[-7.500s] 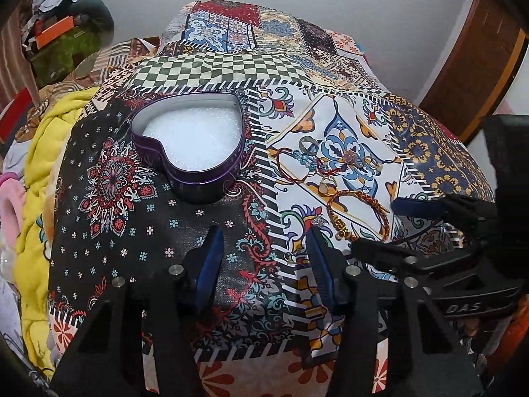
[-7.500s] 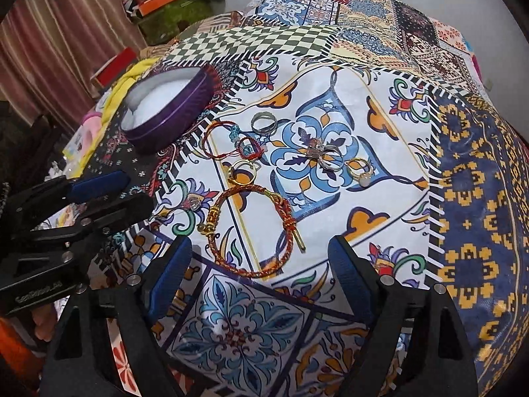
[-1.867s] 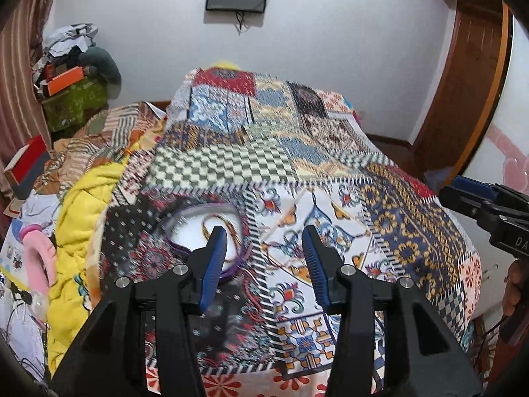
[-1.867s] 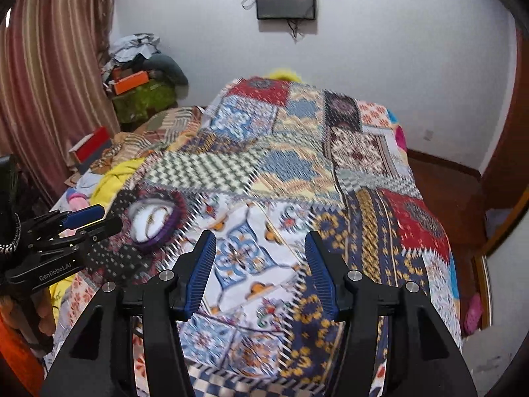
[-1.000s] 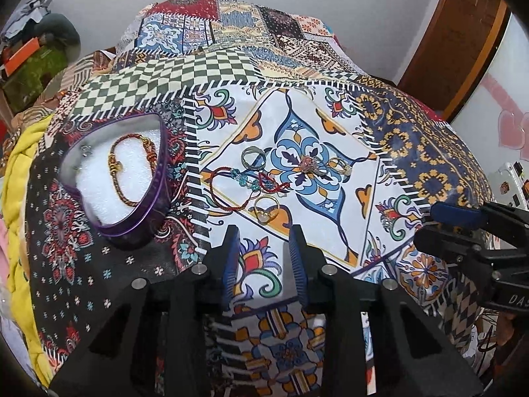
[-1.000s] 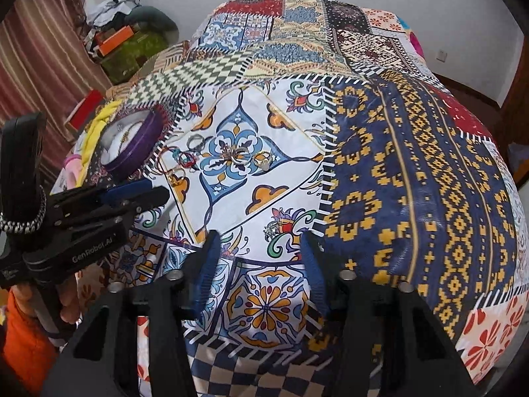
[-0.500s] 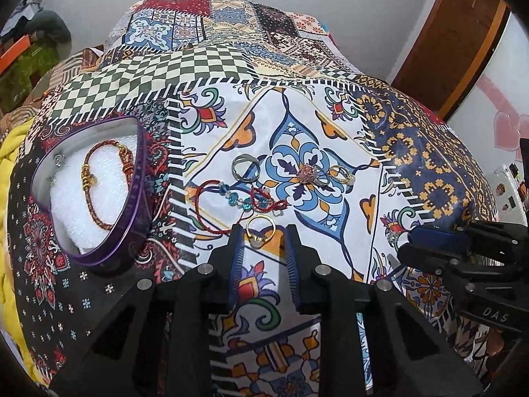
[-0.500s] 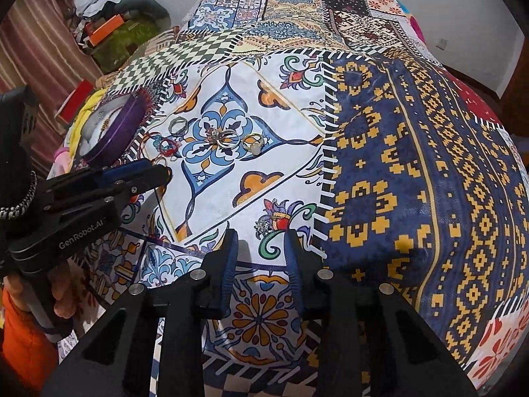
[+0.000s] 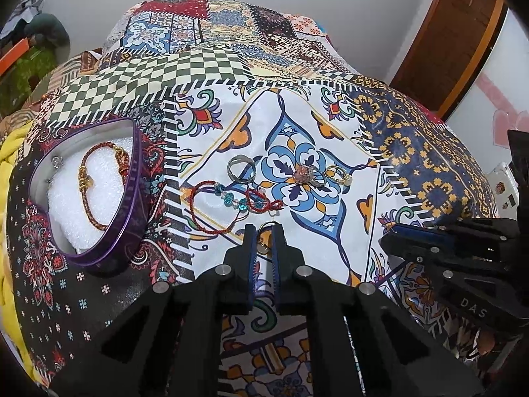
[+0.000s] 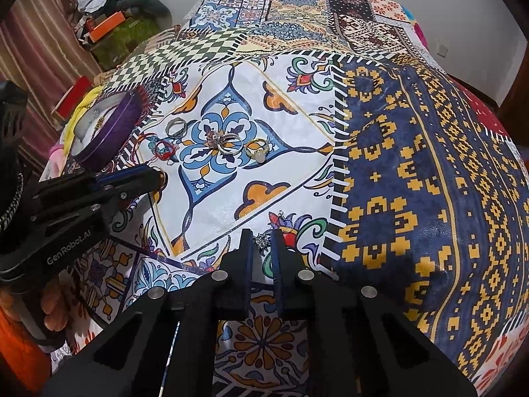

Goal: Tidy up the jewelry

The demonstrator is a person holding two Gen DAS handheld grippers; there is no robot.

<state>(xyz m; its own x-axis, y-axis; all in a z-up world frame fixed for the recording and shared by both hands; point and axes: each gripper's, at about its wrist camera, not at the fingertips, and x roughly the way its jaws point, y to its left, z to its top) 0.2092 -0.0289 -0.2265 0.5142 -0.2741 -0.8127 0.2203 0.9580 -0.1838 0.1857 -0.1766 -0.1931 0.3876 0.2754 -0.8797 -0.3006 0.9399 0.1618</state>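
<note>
Jewelry lies scattered on a patchwork bedspread point(image 9: 413, 139). The left gripper point(image 9: 263, 243) has its fingers drawn narrow around a gold ring point(image 9: 264, 228) that sits between the tips; whether they grip it cannot be told. The right gripper point(image 10: 263, 243) has its fingers equally narrow around a small silver charm point(image 10: 262, 241). Beyond the gold ring lie a red beaded bracelet point(image 9: 231, 203), a silver ring point(image 9: 240, 169) and a stone ring point(image 9: 305, 175). A purple heart-shaped tin point(image 9: 130, 198) to the left holds a braided bracelet point(image 9: 99, 182) on white foam.
</note>
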